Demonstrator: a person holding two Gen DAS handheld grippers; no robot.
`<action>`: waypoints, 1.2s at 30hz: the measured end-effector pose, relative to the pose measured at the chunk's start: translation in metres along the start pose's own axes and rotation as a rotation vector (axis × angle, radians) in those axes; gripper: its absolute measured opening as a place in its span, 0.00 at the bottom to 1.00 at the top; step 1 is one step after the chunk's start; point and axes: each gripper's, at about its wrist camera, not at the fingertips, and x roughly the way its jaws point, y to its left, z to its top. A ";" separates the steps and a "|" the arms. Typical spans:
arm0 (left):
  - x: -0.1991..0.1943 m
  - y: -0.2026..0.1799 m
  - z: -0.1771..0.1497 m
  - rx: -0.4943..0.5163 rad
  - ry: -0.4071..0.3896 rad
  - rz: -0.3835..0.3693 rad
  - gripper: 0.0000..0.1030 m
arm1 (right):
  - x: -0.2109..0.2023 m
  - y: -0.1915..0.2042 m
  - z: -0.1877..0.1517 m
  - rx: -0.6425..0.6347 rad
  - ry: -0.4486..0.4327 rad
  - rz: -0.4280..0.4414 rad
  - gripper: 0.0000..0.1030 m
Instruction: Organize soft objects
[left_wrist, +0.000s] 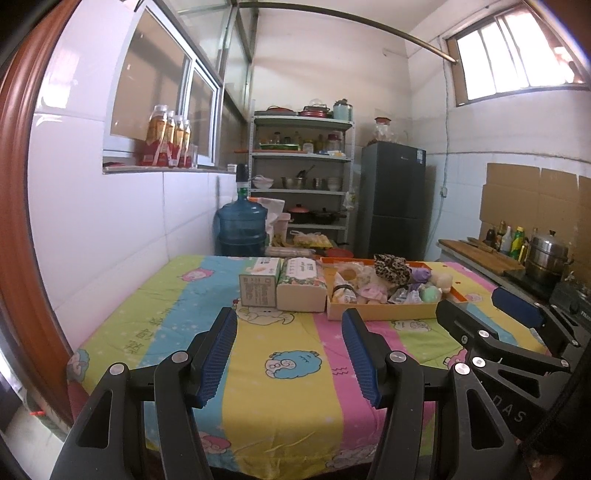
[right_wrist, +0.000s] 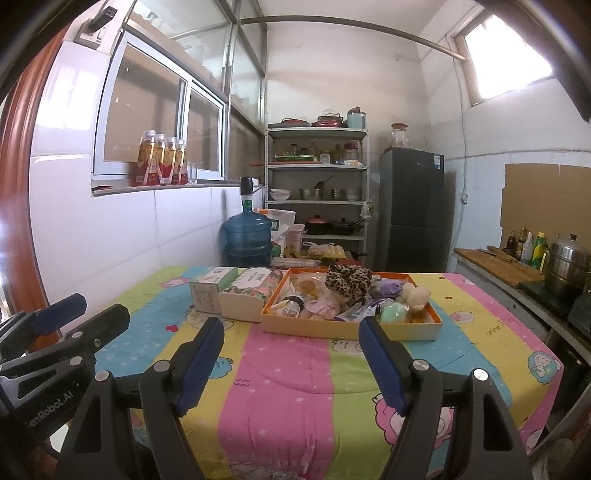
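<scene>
Soft toys (right_wrist: 347, 295) in tray (right_wrist: 437, 326), two boxes (right_wrist: 229, 291) left, on table (right_wrist: 288, 398)

Orange tray (right_wrist: 351, 330): items piled, lower ones hidden under leopard-print cloth (right_wrist: 349, 280). Box labels (left_wrist: 257, 291) too small to read. Table's (left_wrist: 288, 424) near edge blocked by gripper bodies.

We see soft daylight from the high window (right_wrist: 506, 66) up and right of our grippers, blown out white. Fisheye bending curves the edges; dark vignette fills corners.
</scene>
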 end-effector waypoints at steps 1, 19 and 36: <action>0.000 0.000 0.000 0.000 0.000 0.000 0.59 | 0.000 0.000 0.000 0.000 0.000 -0.001 0.73; -0.001 0.000 -0.001 0.000 -0.002 -0.001 0.59 | -0.001 0.002 0.001 0.001 0.004 0.012 0.73; -0.001 0.000 -0.001 0.000 -0.002 -0.002 0.59 | -0.002 0.003 0.001 0.000 0.003 0.012 0.73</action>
